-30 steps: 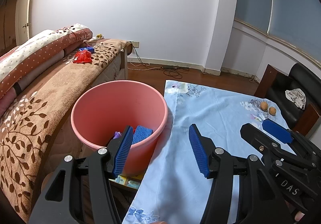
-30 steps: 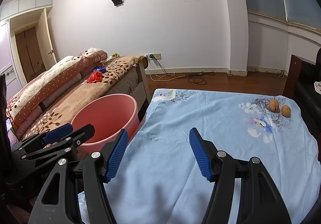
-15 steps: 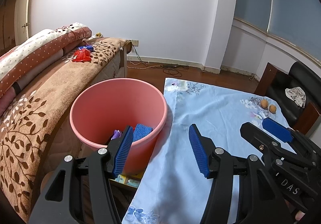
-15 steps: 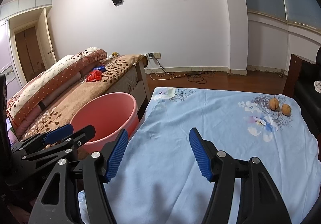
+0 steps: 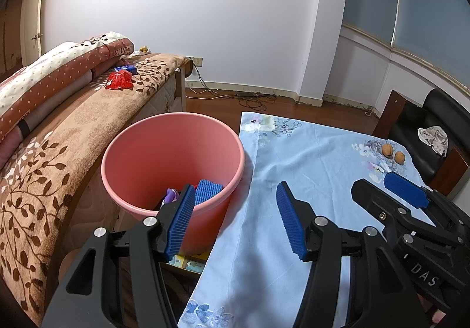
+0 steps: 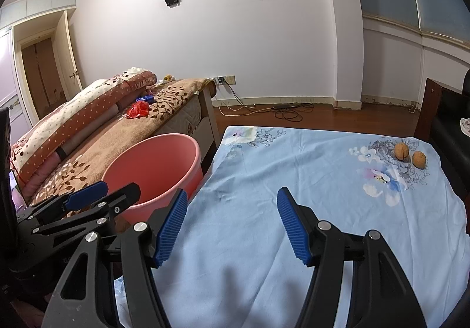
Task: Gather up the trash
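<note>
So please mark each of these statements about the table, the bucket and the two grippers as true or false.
1. The pink bucket is empty. False: it holds a blue ridged piece and something purple.
2. Two walnuts lie on the blue cloth. True.
3. The right gripper holds a walnut. False: its jaws stand open with nothing between them.
4. A red wrapper lies on the bed. True.
5. The left gripper is open. True.
</note>
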`<state>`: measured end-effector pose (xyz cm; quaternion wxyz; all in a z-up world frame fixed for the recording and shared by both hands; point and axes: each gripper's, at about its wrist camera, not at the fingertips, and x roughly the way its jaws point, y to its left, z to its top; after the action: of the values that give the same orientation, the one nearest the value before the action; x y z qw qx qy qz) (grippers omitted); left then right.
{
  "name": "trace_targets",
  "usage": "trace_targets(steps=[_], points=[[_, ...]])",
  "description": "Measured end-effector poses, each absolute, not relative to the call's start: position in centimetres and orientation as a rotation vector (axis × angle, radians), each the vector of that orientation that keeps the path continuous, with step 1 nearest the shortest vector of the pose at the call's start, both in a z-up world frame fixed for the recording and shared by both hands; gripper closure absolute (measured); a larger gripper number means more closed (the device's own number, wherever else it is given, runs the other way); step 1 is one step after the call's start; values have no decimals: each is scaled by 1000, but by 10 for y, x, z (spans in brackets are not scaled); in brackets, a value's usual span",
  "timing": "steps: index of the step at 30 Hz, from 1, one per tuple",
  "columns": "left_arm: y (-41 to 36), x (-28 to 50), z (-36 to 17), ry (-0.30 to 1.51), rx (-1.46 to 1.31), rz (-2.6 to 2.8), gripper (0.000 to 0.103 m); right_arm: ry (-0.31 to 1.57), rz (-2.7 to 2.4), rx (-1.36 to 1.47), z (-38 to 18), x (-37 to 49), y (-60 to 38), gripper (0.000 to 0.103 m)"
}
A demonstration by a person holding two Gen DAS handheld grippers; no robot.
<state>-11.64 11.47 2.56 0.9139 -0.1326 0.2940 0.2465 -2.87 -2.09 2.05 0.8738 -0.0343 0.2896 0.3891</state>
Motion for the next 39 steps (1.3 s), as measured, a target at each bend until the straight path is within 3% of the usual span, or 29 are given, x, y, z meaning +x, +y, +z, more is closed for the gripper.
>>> trace_targets(steps=[39], points=[[115, -117, 22, 615, -274, 503, 45, 609, 811, -76, 19, -28, -20, 40]])
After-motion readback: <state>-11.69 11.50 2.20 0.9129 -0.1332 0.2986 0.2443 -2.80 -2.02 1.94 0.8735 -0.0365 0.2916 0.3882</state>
